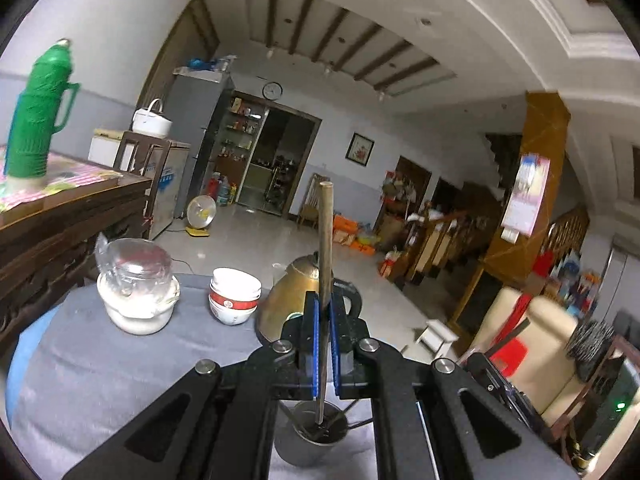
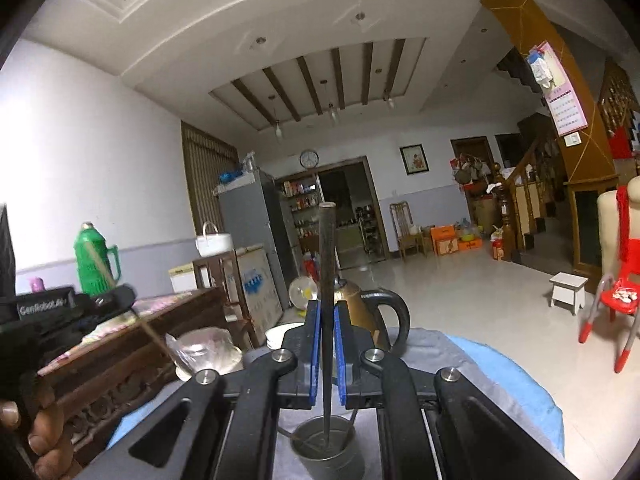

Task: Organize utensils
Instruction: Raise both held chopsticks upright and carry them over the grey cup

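Holding one chopstick in each set of tongs, both sticks upright w/ tips dipping toward the metal cup (image 1: 310, 436) below. My left tongs (image 1: 325, 344) are pinched on a pale wooden chopstick (image 1: 325, 240); my right tongs (image 2: 326, 354) are pinched on a dark chopstick (image 2: 327, 280). In each wrist view the lower end of the stick sits over or just inside the cup's mouth; can't tell if either tip touches the bottom.

The cup stands on the grey cloth of the tabletop (image 1: 120, 368), near the front edge. Further back on the cloth: a glass jar (image 1: 138, 276) on a white bowl, stacked bowls (image 1: 234, 294), and a brass kettle (image 1: 292, 300) just behind the tongs.

My read: both sticks are partway out of, or into, the cup, so the job isn't done.

Risks from here:
- Thin round sticks, narrow pads, so a stick could pivot or slip if I tilt a wrist.
- Light-looking cup; a tip dragged sideways vs the rim could tip it or slide it off the cloth.
- Kettle is close ahead, so pushing fwd could knock it.
- Left tongs show at the left of the right-hand view, so the two rigs are near enough to clash.
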`<action>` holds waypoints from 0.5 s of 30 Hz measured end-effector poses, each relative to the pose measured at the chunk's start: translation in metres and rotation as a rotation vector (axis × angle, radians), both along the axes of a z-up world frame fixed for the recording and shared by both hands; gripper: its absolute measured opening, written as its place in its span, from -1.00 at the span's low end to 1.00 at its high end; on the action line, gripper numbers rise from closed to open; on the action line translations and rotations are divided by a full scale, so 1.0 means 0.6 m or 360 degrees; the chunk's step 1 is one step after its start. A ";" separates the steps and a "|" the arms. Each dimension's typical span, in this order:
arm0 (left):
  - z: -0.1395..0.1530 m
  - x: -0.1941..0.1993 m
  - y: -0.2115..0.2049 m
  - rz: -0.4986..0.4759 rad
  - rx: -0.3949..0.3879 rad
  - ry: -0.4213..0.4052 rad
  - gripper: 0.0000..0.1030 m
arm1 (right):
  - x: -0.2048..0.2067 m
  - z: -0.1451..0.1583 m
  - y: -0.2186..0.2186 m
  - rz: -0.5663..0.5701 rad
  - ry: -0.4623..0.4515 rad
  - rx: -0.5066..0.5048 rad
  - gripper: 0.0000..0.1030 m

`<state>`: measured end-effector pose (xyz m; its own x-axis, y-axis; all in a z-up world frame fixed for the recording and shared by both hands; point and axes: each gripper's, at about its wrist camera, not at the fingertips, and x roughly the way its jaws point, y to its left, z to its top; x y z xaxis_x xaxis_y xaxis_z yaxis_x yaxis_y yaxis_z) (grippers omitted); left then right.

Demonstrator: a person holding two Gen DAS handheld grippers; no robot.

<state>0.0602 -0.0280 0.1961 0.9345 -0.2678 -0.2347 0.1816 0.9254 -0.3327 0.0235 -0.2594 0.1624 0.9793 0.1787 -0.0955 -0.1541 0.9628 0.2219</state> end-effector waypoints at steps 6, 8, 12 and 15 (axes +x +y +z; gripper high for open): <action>-0.056 0.069 -0.045 -0.0021 0.0096 0.0153 -0.90 | 0.050 -0.027 0.000 0.0039 0.0146 -0.0044 -0.86; -0.073 0.085 -0.054 -0.0026 0.0108 0.0205 -0.90 | 0.059 -0.036 0.003 0.0058 0.0185 -0.0070 -0.86; -0.096 0.112 -0.062 -0.0032 0.0130 0.0281 -0.90 | 0.075 -0.051 0.005 0.0072 0.0255 -0.0093 -0.86; -0.107 0.125 -0.065 -0.0036 0.0143 0.0328 -0.90 | 0.084 -0.062 0.009 0.0084 0.0304 -0.0115 -0.86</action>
<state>0.1353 -0.0667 0.1322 0.8583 -0.2574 -0.4439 0.1391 0.9494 -0.2815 0.0741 -0.2538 0.1252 0.9316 0.2154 -0.2930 -0.1665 0.9689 0.1828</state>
